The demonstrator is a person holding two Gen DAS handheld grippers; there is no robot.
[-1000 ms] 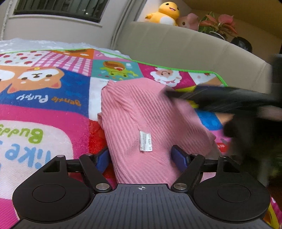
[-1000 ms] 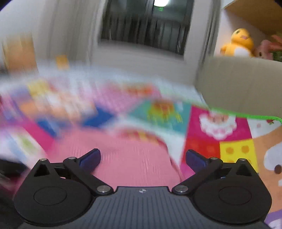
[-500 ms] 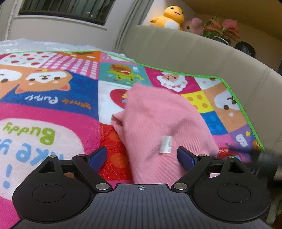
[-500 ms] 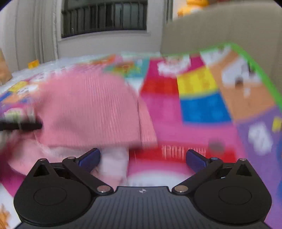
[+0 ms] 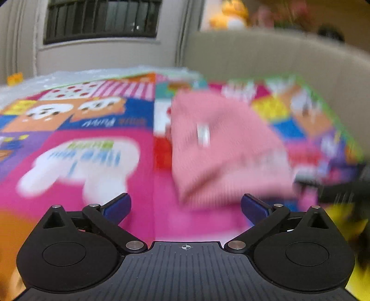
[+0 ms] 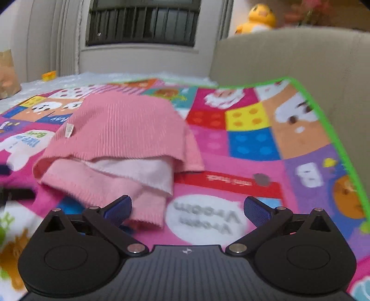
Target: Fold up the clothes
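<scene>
A pink ribbed garment (image 6: 120,139) lies folded in a loose heap on the colourful play mat (image 6: 254,143), its pale lining and a small white label showing. The left wrist view is blurred; there the pink garment (image 5: 222,150) lies ahead and to the right of my left gripper (image 5: 185,208), whose jaws are opening wide with nothing between them. My right gripper (image 6: 187,208) stands open just short of the garment's near hem, and its left finger (image 6: 118,209) overlaps the hem in the picture. A dark blurred shape at the left wrist view's right edge is the other gripper (image 5: 335,189).
A beige sofa back (image 6: 300,55) rises along the mat's far and right sides, with a yellow plush duck (image 6: 259,18) on top. A barred window (image 6: 143,23) is in the wall behind. A green border (image 6: 335,129) marks the mat's right edge.
My left gripper let go of the pink garment, opened wide and drew back to the left. The right gripper swung round to the garment's near right side, and the garment now lies flatter.
</scene>
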